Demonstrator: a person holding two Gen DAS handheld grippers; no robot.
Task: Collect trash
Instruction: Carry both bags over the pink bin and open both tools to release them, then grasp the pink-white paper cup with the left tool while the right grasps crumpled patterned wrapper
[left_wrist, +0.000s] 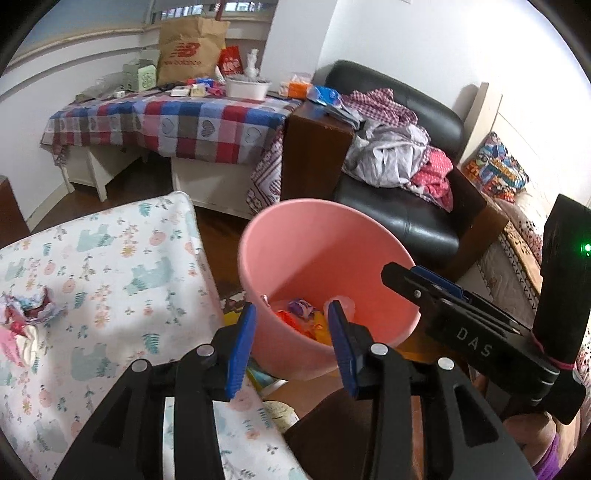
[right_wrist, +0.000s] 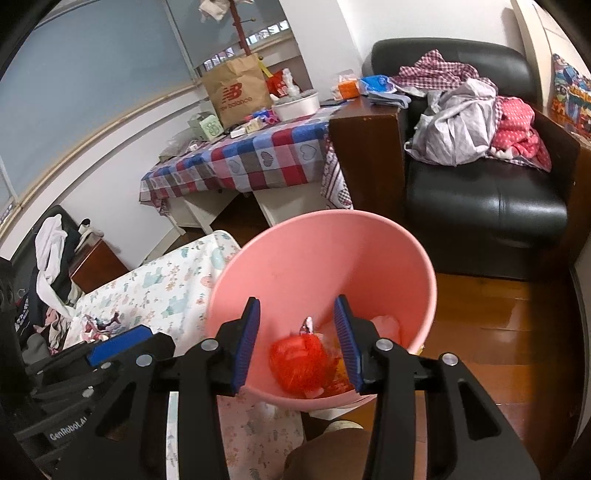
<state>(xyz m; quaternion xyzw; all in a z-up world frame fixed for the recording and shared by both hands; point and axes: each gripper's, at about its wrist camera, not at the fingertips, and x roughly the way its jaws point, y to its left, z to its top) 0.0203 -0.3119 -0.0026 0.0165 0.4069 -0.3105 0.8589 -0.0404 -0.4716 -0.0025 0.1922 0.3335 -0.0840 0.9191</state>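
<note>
A pink bucket (left_wrist: 295, 236) stands on the floor beside a bed with a floral sheet (left_wrist: 122, 266). Inside the bucket (right_wrist: 314, 258) lie a red net bag (right_wrist: 299, 358) and several coloured wrappers (left_wrist: 301, 308). My left gripper (left_wrist: 291, 332) hovers over the bucket's near rim, open, with nothing between its blue pads. My right gripper (right_wrist: 297, 332) hangs over the bucket's mouth, also open and empty. Each gripper shows in the other's view: the right one (left_wrist: 402, 275) at the bucket's right rim, the left one (right_wrist: 122, 343) at lower left. A crumpled bit of trash (left_wrist: 29, 306) lies on the sheet at left.
A black armchair (right_wrist: 487, 206) piled with clothes (right_wrist: 461, 125) stands behind the bucket. A dark wooden cabinet (left_wrist: 314, 155) and a table under a chequered cloth (left_wrist: 166, 122), crowded with a brown paper bag (left_wrist: 190, 48) and small items, stand at the back. The floor (right_wrist: 498, 325) is wood.
</note>
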